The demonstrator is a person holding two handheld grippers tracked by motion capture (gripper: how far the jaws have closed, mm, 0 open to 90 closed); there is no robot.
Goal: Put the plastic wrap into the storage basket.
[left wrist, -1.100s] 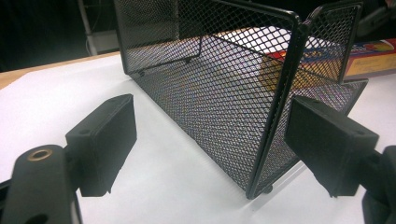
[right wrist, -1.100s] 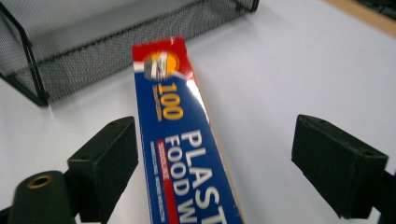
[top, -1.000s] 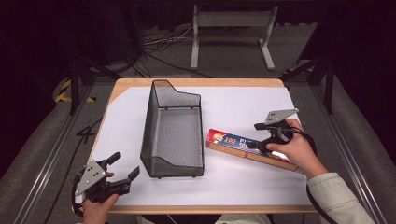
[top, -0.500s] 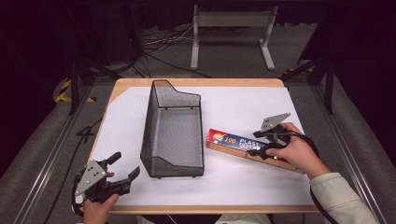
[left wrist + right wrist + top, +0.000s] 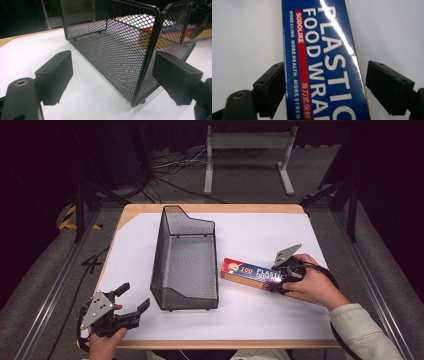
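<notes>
A long blue plastic food wrap box (image 5: 247, 271) lies flat on the white sheet, right of a black wire mesh basket (image 5: 187, 262). My right gripper (image 5: 280, 280) reaches down over the box's right half. In the right gripper view its jaws straddle the box (image 5: 324, 62): the left pad sits at the box's edge and a gap remains at the right pad, so the right gripper (image 5: 325, 87) is open. My left gripper (image 5: 135, 296) rests at the table's front left corner, open and holding nothing. Its jaws (image 5: 112, 75) point at the basket's near corner (image 5: 140, 75).
The white sheet (image 5: 260, 235) covers a wooden table whose edge (image 5: 210, 208) shows at the back. Bare sheet lies behind the box and left of the basket. A metal stand (image 5: 247, 155) and cables are on the floor beyond the table.
The right hand has shifted a little toward the box's middle and lower over it. The left hand, the basket and the box have not moved.
</notes>
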